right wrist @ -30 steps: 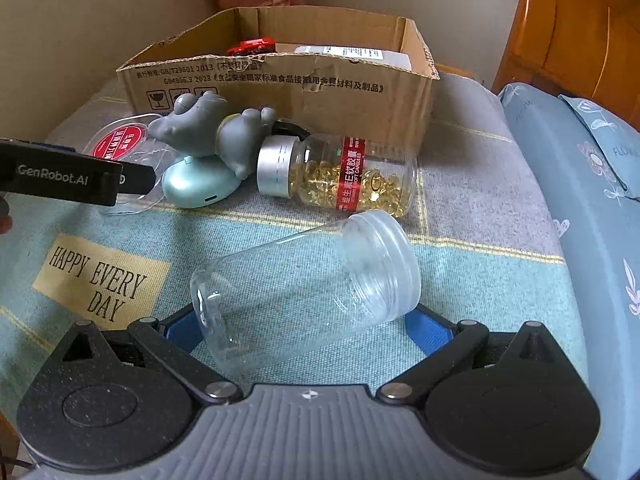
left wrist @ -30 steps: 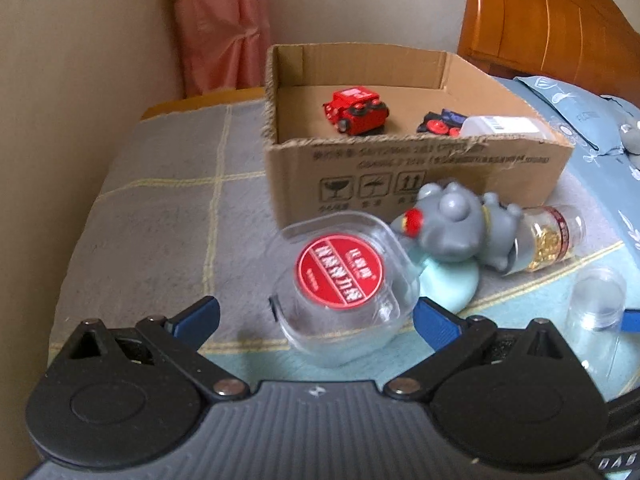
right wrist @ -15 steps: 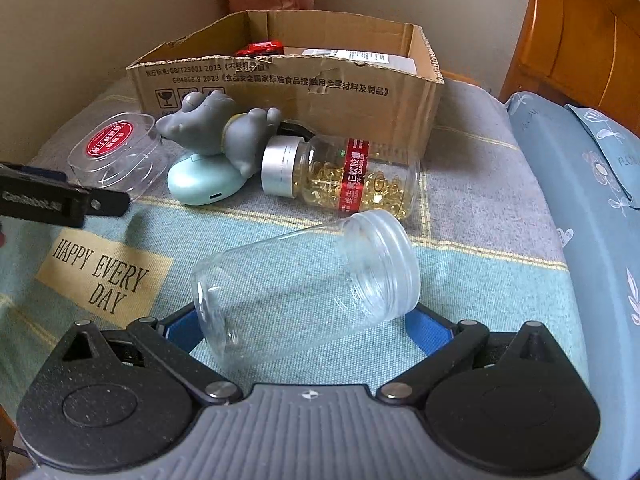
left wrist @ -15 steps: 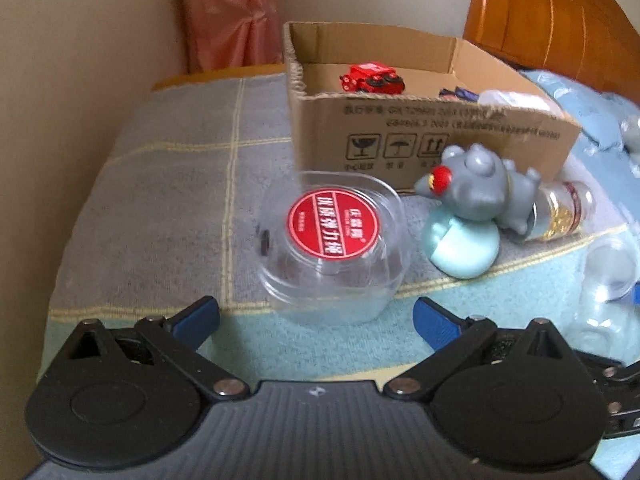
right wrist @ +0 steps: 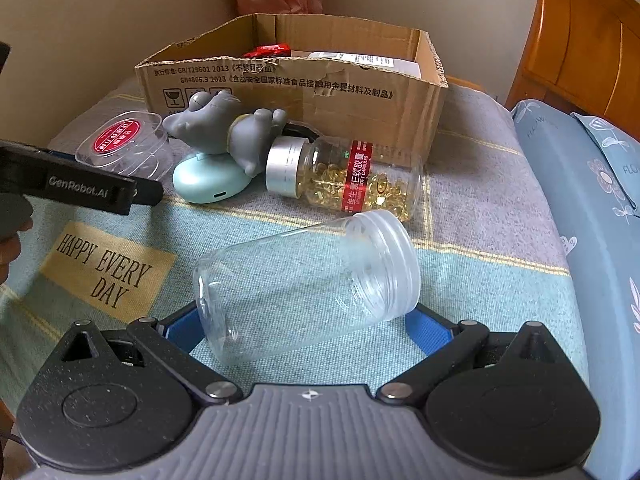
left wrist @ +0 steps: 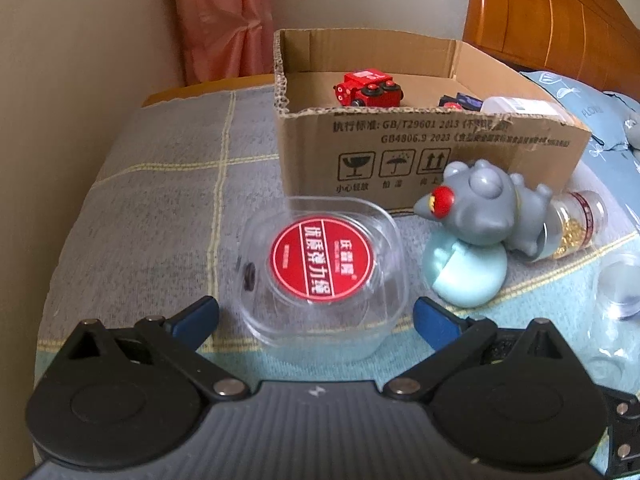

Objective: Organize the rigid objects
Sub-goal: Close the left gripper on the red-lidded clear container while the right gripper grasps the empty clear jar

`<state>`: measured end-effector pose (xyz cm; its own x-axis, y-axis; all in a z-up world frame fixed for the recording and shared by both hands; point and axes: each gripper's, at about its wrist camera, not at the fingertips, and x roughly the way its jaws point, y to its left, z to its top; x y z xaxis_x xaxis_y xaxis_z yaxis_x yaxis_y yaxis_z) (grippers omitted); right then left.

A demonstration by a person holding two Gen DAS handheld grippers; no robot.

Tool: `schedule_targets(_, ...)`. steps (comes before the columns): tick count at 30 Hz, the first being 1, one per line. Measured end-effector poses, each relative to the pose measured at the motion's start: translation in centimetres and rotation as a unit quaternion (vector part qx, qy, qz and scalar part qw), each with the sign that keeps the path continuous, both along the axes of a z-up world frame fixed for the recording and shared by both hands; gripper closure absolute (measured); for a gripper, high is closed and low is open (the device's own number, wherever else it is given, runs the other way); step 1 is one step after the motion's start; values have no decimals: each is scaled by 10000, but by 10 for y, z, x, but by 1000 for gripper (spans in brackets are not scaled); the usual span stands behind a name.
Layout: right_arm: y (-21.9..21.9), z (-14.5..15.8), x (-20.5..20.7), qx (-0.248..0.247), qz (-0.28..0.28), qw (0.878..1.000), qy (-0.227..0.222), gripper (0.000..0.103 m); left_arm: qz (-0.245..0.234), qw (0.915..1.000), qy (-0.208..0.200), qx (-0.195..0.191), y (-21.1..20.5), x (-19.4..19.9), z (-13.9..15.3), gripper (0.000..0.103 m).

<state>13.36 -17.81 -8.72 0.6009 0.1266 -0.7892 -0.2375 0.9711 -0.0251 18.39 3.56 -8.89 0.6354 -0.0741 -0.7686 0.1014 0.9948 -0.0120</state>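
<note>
A clear plastic container with a red round label [left wrist: 322, 266] lies on the blanket just ahead of my open left gripper [left wrist: 316, 316], between its blue fingertips but untouched; it also shows in the right wrist view [right wrist: 120, 140]. An empty clear jar [right wrist: 304, 288] lies on its side between the open fingers of my right gripper [right wrist: 304, 326]. A grey toy animal [left wrist: 484, 208] rests on a mint case [left wrist: 466, 276]. A capsule bottle with a silver cap [right wrist: 348, 178] lies in front of the cardboard box [right wrist: 304, 92].
The cardboard box [left wrist: 400, 152] holds a red toy vehicle [left wrist: 368, 88], a dark toy and a white bottle. The blanket covers a small table beside a wall on the left. A wooden bed frame [right wrist: 580, 36] and blue bedding [right wrist: 592, 184] lie to the right.
My left gripper pulled back from the labelled container, then came close to it again. It stays open. My right gripper and the clear jar have barely moved.
</note>
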Motion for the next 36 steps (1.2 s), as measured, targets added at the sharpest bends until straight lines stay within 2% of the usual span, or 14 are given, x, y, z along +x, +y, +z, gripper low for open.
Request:
schedule_targets(11, 1, 3, 1, 36, 99, 9999, 7, 1, -171, 9997, -81, 171, -4, 5, 7, 3)
schedule_targets(14, 1, 11, -3, 96, 232, 9996, -145, 1, -275, 9993, -136, 207, -5, 5, 11, 3)
schedule_targets(21, 7, 26, -4, -232, 682, 9970, -282, 0, -537, 9979, -205, 314, -9, 9, 16, 4)
schedule_targets(25, 12, 27, -3, -426, 856, 9951, -254, 1, -656, 9973, -176, 280, -10, 15, 18, 14)
schedule_targets(30, 12, 26, -3, -500, 960, 9939, -216, 4, -666, 9973, -79, 297, -7, 19, 16, 18)
schedule_targets(31, 11, 25, -2, -483, 978, 9939, -180, 9, -672, 9973, -33, 292, -6, 20, 16, 26)
schedule_targets(36, 8, 23, 1, -436, 1083, 9932, -28, 10, -785, 9965, 143, 242, -3, 22, 17, 27)
